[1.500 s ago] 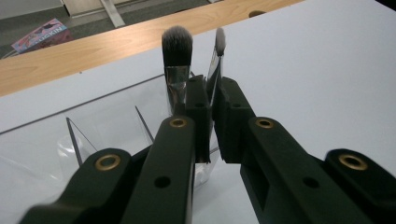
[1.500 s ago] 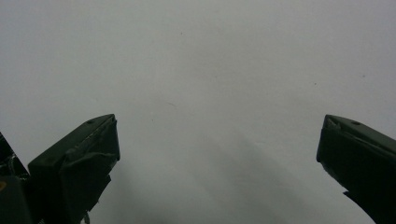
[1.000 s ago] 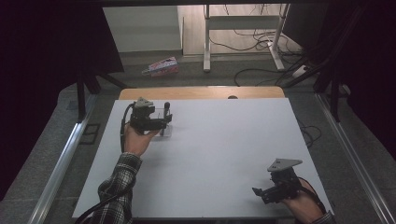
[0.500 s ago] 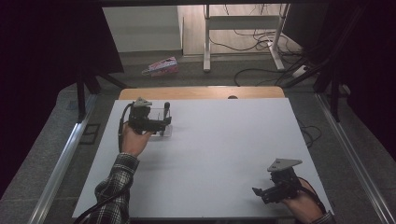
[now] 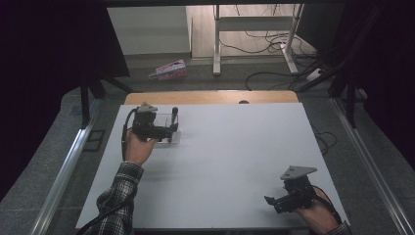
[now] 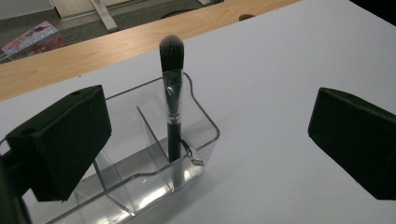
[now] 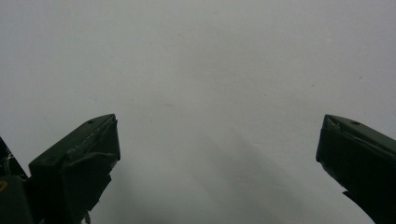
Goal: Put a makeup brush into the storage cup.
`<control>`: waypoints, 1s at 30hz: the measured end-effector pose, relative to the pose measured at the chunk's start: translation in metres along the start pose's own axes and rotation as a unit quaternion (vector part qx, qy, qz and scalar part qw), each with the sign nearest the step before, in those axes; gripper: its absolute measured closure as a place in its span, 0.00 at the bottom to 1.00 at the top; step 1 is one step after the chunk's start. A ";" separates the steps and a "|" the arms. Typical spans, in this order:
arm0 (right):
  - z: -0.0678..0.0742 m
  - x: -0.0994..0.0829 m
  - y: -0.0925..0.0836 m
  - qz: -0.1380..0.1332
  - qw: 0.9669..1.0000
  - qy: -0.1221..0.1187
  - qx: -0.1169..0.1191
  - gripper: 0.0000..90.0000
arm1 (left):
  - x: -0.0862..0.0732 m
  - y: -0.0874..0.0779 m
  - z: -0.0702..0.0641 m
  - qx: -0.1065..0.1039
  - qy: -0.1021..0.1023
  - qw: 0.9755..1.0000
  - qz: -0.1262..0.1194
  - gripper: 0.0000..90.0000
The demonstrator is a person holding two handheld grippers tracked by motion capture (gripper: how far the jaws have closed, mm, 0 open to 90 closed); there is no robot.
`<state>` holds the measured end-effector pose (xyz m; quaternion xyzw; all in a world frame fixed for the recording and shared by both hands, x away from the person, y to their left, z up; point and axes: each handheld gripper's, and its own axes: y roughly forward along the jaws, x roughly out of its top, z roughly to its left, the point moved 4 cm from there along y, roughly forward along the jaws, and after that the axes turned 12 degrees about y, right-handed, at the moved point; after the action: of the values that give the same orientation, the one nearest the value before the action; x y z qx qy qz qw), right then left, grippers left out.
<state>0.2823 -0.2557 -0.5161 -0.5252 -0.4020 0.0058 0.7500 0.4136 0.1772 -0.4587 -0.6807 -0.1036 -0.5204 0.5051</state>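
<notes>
A clear acrylic organizer (image 6: 140,182) with several compartments stands at the table's far left (image 5: 166,138). A black-handled makeup brush (image 6: 172,107) stands upright in it, bristles up (image 5: 174,115). My left gripper (image 6: 210,112) faces the organizer (image 5: 171,129) with its jaws wide apart. They have just been opening, and the brush stands beyond them, untouched by either pad. My right gripper (image 5: 274,201) rests low over the near right corner of the white table (image 5: 235,147). It is open (image 7: 219,126), with bare tabletop between its jaws.
A wooden strip (image 5: 210,97) runs along the table's far edge. On the floor beyond lie a pink-and-white package (image 5: 169,69), cables and a desk frame (image 5: 254,29). Metal rails flank the table on both sides.
The left gripper's jaws look a little wider apart beside the brush. Both hands keep their places.
</notes>
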 end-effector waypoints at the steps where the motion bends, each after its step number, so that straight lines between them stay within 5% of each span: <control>1: 0.000 0.000 0.000 0.000 1.000 0.000 0.000 0.00 | 0.000 -0.001 0.000 0.000 0.001 1.000 0.001 0.00; 30: 0.000 0.001 -0.001 -0.008 1.000 0.006 0.000 0.00 | 0.003 -0.016 -0.016 -0.011 0.027 1.000 0.007 0.00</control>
<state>0.2822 -0.2557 -0.5144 -0.5223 -0.4013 -0.0033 0.7524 0.3942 0.1710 -0.4477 -0.6726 -0.0791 -0.5360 0.5041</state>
